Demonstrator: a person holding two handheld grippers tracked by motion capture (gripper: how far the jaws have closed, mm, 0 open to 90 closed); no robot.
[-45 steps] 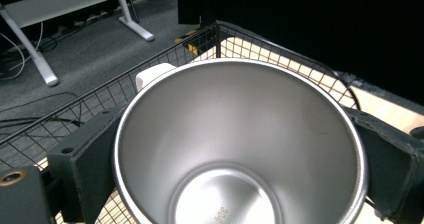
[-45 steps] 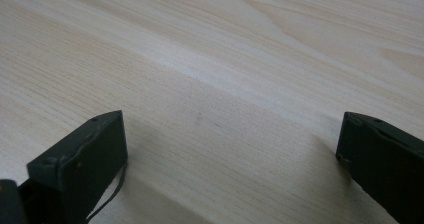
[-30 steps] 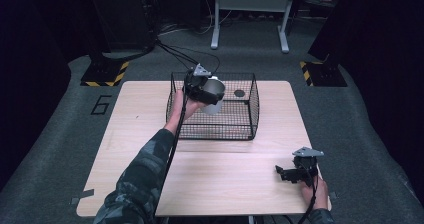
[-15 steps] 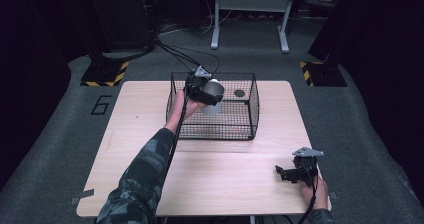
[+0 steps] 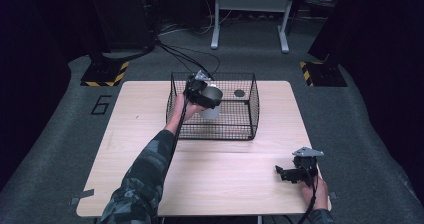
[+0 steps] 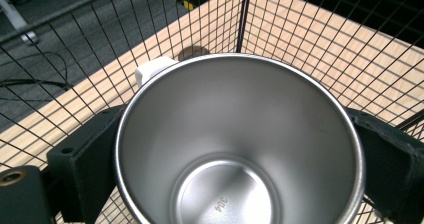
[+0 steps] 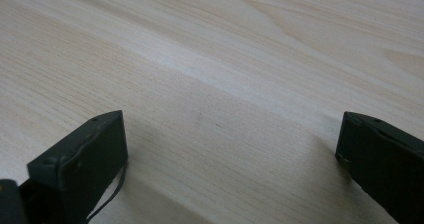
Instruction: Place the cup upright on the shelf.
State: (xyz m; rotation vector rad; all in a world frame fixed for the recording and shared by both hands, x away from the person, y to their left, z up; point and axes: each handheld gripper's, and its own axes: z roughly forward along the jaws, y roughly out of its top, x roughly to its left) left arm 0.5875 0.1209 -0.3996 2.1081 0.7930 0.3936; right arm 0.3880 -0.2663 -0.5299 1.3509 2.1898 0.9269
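A steel cup (image 6: pixel 240 144) sits between the jaws of my left gripper (image 5: pixel 206 100), which is shut on its sides, mouth toward the camera. The cup (image 5: pixel 212 103) hangs inside the black wire basket (image 5: pixel 250 115) at the table's far middle, above the basket floor. A white handle (image 6: pixel 152 68) juts from the cup's far rim. My right gripper (image 5: pixel 287 174) rests low at the table's near right, open, with bare wood between its jaws (image 7: pixel 225 149).
A small dark round thing (image 5: pixel 239 93) lies on the basket floor near its far right corner. The wooden table (image 5: pixel 150 149) has free room left of and in front of the basket. Cables (image 5: pixel 185 59) trail on the floor behind.
The left gripper with the cup has held almost still inside the basket, perhaps sinking slightly. The right gripper has not moved.
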